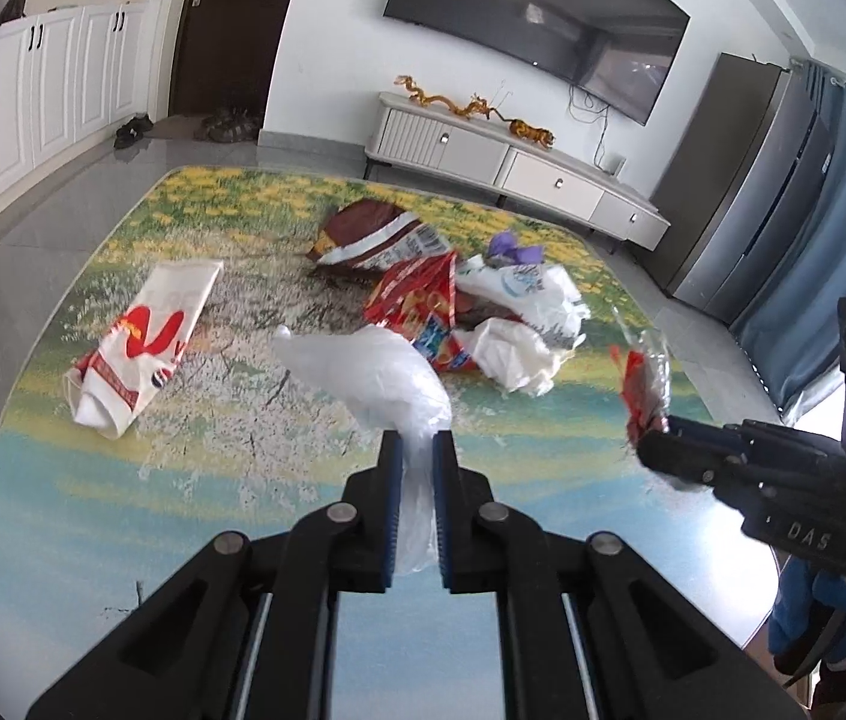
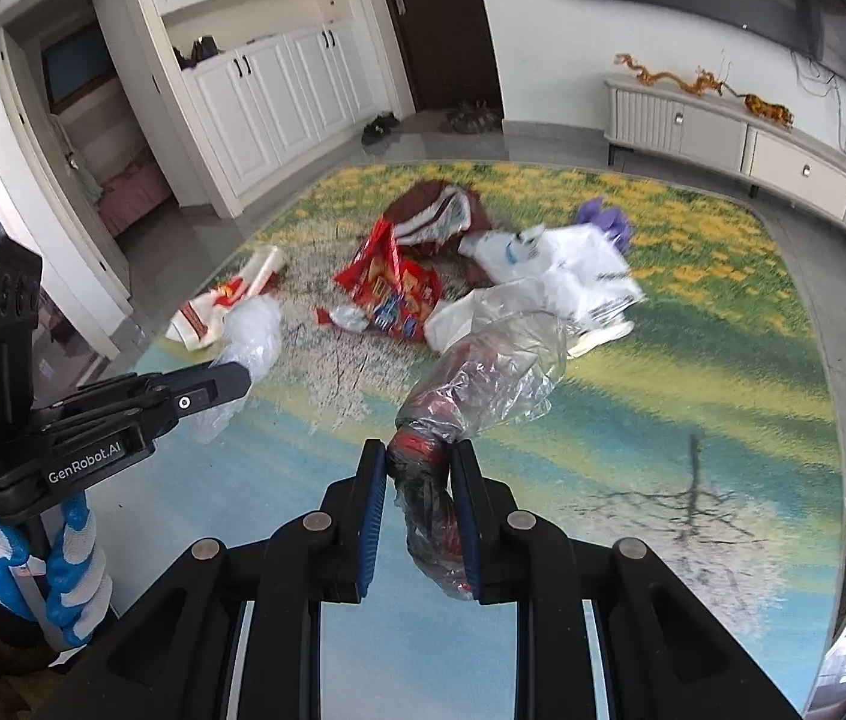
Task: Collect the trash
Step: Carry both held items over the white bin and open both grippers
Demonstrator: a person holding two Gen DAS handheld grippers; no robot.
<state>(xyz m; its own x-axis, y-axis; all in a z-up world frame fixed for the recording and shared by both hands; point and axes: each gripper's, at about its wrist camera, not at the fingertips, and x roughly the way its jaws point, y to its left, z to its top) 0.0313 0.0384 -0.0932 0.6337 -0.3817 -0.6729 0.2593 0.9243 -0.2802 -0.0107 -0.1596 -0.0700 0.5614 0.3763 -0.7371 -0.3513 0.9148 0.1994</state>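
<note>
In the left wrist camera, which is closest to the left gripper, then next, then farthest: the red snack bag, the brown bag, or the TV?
Counting out from the left gripper, whose jaws pinch a clear plastic bag:
1. Red snack bag, just beyond, mid-rug.
2. Brown bag, behind it, toward the rug's far edge.
3. TV, up on the far wall.
</note>
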